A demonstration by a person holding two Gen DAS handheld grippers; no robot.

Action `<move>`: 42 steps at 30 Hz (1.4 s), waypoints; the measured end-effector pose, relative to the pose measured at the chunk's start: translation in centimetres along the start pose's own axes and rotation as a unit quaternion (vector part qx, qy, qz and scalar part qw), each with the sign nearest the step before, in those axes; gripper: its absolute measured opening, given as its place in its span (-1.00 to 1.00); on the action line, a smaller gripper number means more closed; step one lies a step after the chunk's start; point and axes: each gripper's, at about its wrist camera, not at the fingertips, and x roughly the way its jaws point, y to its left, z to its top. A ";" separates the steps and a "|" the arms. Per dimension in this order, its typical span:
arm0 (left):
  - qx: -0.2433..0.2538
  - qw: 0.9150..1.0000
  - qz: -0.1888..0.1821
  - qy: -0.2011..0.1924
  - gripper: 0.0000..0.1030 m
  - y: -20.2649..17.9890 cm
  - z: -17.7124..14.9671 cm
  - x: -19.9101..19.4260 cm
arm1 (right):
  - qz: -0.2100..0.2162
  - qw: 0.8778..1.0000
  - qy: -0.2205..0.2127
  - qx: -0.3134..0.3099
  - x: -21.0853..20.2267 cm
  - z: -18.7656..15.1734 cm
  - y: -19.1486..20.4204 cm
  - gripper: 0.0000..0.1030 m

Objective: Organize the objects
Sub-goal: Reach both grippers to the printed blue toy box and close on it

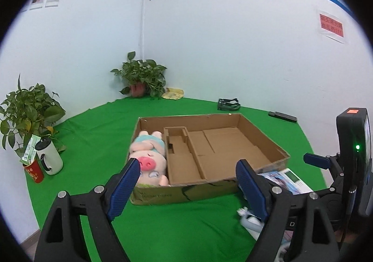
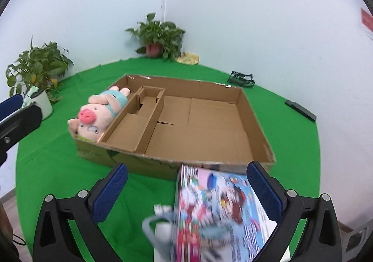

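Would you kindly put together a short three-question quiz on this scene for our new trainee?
1. True or false: the plush pig lies in the box's leftmost compartment.
2. Which lies outside the box, nearest the right tool? A) a colourful picture book B) a potted plant C) the black remote
3. Fill in: both tools are ____, with nothing gripped.

Key:
1. True; the pig fills the narrow left section, its head toward the near wall.
2. A; the book lies on the green cloth just in front of the box.
3. Open; the left tool also has its pads apart, holding nothing.
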 end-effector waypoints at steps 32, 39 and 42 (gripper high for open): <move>-0.059 0.972 -0.168 0.155 0.61 -5.6 -4.4 2.7 | 0.130 0.986 0.059 0.083 -5.1 -10.1 -8.5 0.99; -0.076 0.937 -0.243 0.237 0.59 -8.5 -6.1 8.2 | 0.158 0.978 0.081 0.108 -2.4 -10.9 -11.3 0.99; -0.086 0.925 -0.258 0.266 0.55 -9.2 -6.8 10.6 | 0.157 0.976 0.096 0.119 -1.0 -11.2 -12.1 0.99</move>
